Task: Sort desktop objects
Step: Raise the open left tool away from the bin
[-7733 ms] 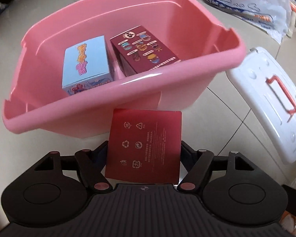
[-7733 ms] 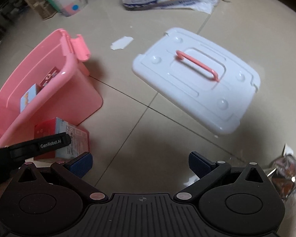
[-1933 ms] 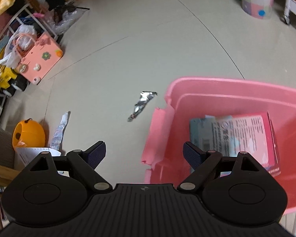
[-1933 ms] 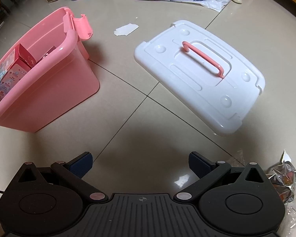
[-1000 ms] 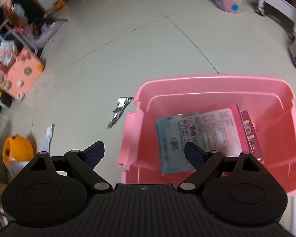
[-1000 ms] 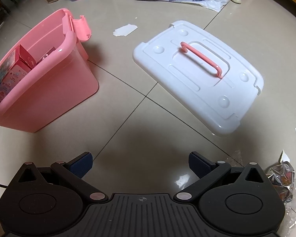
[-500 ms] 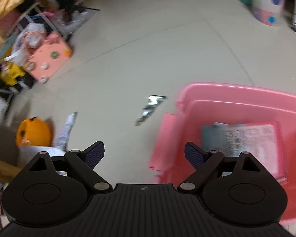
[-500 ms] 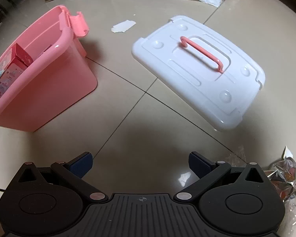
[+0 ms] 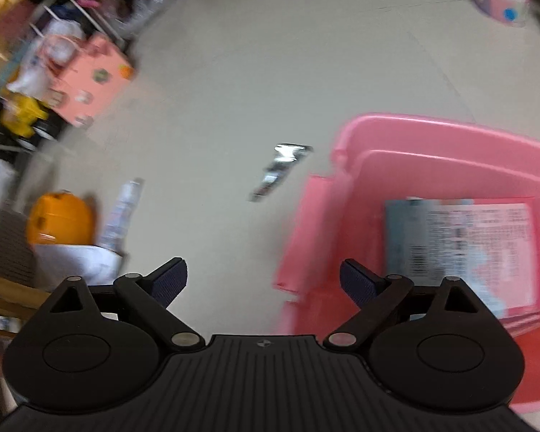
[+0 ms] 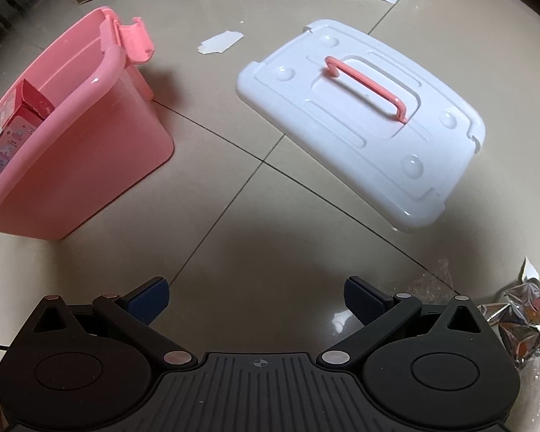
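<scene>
While both jaws stand wide apart and empty, left tool (image 9: 262, 280) hangs beside the pink bin (image 9: 432, 136) at 3 o'clock; boxes (image 9: 460, 248) lie inside. Right tool (image 10: 257, 297) faces the white lid (image 10: 360, 122) at 1 o'clock.

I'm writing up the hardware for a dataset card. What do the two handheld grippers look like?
Both look alike. The left gripper and right gripper are matte black plastic, each with a ribbed centre plate bearing a small crosshair mark, two round housings, silver pivot pins and dark blue finger pads. No sleeves or hands show.
</scene>
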`<state>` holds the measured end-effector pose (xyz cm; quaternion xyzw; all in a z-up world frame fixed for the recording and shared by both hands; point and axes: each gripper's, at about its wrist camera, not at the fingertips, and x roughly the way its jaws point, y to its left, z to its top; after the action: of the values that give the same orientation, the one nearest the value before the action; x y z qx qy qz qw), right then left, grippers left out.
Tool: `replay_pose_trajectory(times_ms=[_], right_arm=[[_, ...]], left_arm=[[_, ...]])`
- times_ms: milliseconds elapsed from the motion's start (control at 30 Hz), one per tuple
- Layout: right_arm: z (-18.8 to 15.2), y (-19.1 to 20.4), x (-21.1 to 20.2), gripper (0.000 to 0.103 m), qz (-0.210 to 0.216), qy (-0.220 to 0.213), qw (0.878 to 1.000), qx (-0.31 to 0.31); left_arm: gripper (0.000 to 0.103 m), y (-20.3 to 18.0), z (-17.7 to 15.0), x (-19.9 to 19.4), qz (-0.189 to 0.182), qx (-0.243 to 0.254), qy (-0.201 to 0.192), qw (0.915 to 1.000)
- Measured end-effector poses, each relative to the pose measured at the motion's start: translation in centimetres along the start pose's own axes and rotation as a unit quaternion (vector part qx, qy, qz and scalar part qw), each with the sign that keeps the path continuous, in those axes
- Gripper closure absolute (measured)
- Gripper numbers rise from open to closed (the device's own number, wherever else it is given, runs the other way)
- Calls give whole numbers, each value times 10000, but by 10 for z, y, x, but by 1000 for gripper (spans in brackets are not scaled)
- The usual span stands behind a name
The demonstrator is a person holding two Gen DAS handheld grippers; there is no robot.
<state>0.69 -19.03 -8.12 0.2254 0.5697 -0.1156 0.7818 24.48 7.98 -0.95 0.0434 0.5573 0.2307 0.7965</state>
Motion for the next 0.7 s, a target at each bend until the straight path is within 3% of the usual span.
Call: replay_pose_trajectory(times_ms=[200,300,400,500,633,700], right_arm=[[-2,0,4,0,18,45,10000,-2],[-3,2,5,0,2,81,10000,-49],[-3,1,4,0,17,61,10000,-28],[-2,0,2,0,-4,27,10000,-79],[-2,-3,3,0,-10,54,10000,-1],[-1,-3,2,0,-6,43,10000,-20]], left_arm=[[9,-10,-1,-6,-313,153,-50,9994],[9,-14,-2,-4,-163,228,-27,9996],[10,-15,-2,-5,-303,99,-54,9995],[10,-19,-1,-9,-855,-14,84,9963],[10,-46,-12,-14,-1257,384,361,9907],[10,-64,-24,-18,-1244,753,365,9887]])
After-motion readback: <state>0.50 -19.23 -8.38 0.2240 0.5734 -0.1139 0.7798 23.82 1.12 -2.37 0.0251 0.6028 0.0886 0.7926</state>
